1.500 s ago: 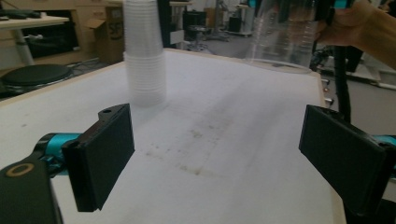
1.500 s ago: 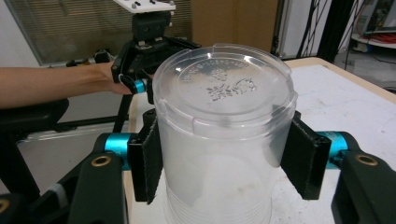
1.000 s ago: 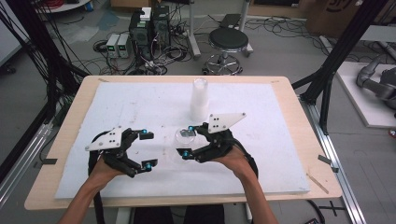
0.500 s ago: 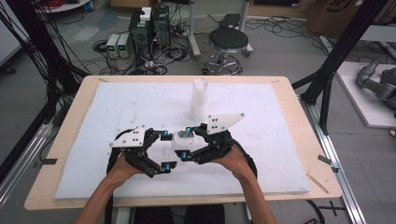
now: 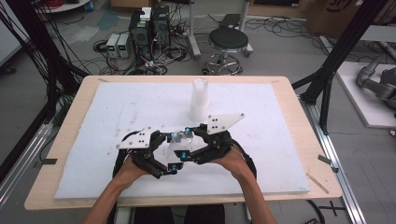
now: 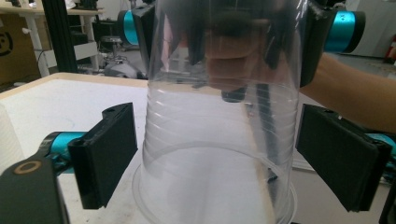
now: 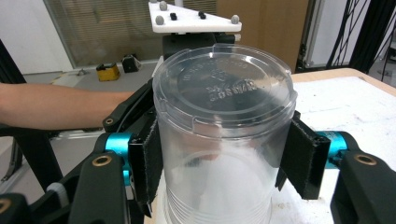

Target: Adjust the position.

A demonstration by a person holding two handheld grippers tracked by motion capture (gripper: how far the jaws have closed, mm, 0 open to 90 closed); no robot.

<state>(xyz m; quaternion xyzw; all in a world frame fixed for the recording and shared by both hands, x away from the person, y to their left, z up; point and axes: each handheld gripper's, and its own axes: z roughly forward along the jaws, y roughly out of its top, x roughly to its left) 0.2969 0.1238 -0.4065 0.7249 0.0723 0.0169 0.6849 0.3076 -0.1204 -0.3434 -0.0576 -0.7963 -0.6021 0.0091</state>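
Note:
A clear plastic cup (image 5: 179, 138) stands upside down on the white foam board (image 5: 280, 140), its flat base (image 7: 224, 88) on top. My right gripper (image 5: 186, 143) is shut on it high up, its pads (image 7: 148, 158) pressed against both sides. My left gripper (image 5: 172, 153) reaches in from the left, lower down near the rim. Its jaws have just been closing with the cup (image 6: 219, 116) between them. Its pads (image 6: 109, 154) stand close beside the cup wall, with a narrow gap showing on the left side.
A white stack of cups (image 5: 199, 98) stands upright farther back on the board, a short way behind the grippers. The board lies on a wooden table (image 5: 308, 135). A stool (image 5: 228, 42), computers and cables are on the floor beyond.
My left gripper has moved right across the board to the cup, and its jaws now stand on either side of it. The right gripper and the cup have stayed put.

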